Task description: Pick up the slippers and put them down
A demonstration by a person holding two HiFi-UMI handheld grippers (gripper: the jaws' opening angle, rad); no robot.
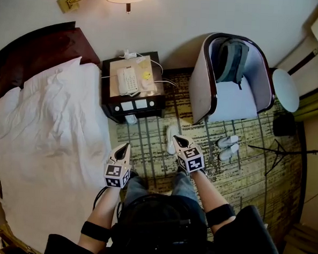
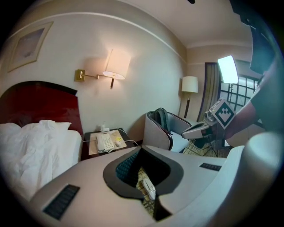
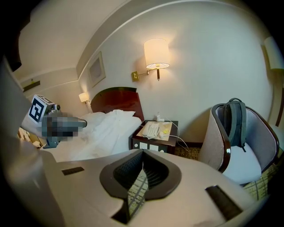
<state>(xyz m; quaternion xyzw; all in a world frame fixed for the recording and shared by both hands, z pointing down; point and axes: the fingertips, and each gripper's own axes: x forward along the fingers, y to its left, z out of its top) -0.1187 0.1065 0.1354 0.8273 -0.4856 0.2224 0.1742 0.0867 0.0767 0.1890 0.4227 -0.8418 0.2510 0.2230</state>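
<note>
Two white slippers (image 1: 228,147) sit on the carpet (image 1: 242,177) by the armchair (image 1: 230,96), and a third slipper (image 1: 169,144) lies just ahead of the R claw (image 1: 177,138). L claw (image 1: 125,147) & R claw are both closed w/ nothing between. Looks like no pickup yet, so the whole job is left.

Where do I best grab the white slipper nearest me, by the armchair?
Probably from above, jaws across its narrow width at mid-length. The slipper lies flat on the carpet, long axis sideways in the head view, close beside its twin; which end is the toe is too small to tell.
</note>
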